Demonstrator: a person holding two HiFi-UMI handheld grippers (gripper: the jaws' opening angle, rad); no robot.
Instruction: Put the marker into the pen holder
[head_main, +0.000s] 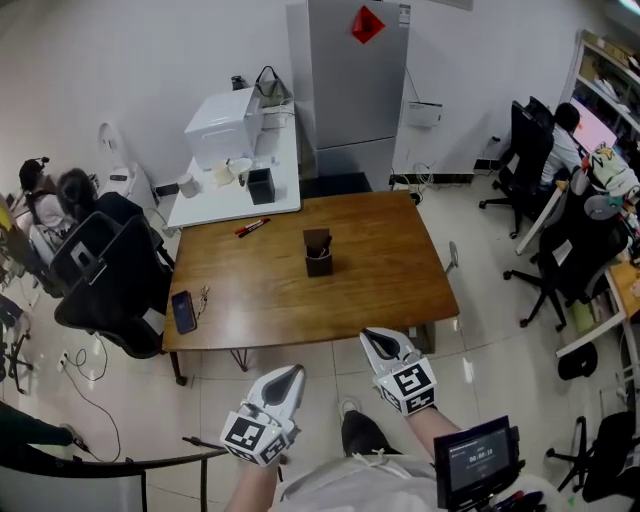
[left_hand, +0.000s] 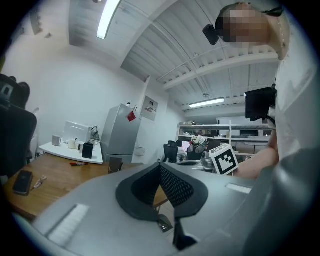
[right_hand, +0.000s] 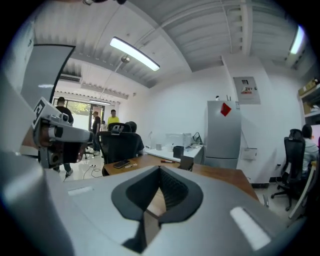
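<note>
A red and black marker lies on the far left part of the wooden table, near the white side table. A dark pen holder stands upright near the table's middle. Both grippers hover off the near edge, apart from either object. My left gripper points at the table from below its front edge, jaws shut and empty. My right gripper sits close to the front edge, also shut with nothing held. In the left gripper view the marker and holder show far off beyond the shut jaw tips.
A phone and keys lie at the table's near left corner. A white side table with a printer and cups abuts the far left. Black office chairs stand to the left; a grey fridge stands behind.
</note>
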